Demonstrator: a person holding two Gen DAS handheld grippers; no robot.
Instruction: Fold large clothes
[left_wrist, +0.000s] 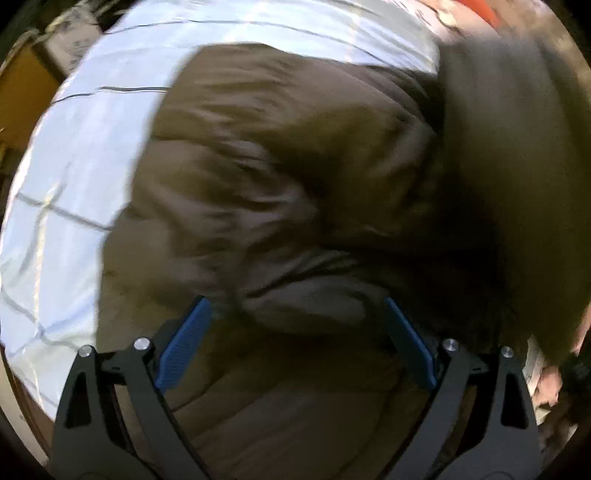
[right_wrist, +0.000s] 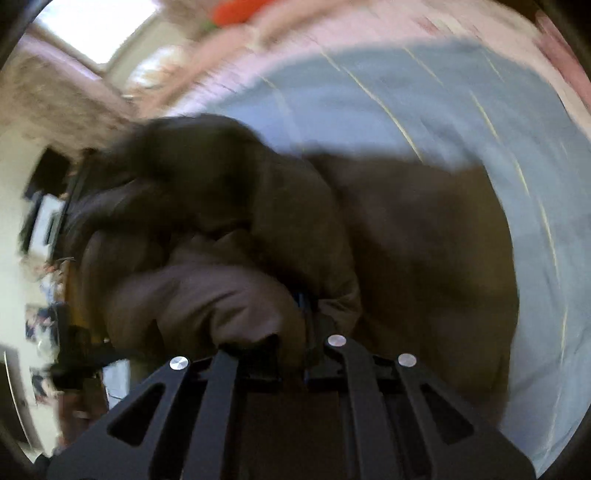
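A large brown padded jacket (left_wrist: 258, 177) lies on a bed with a white checked sheet (left_wrist: 74, 177). My left gripper (left_wrist: 295, 325) is open, its blue pads (left_wrist: 183, 343) spread wide over a puffy fold of the jacket. In the right wrist view the jacket (right_wrist: 406, 240) is bunched and partly lifted. My right gripper (right_wrist: 295, 325) is shut on a fold of the jacket, with cloth bulging over the fingers. Both views are blurred by motion.
The sheet (right_wrist: 461, 110) runs on to the right of the jacket. A pink cover (right_wrist: 295, 33) with an orange item (right_wrist: 240, 9) lies at the bed's far end. Brown furniture (left_wrist: 18, 96) stands left of the bed.
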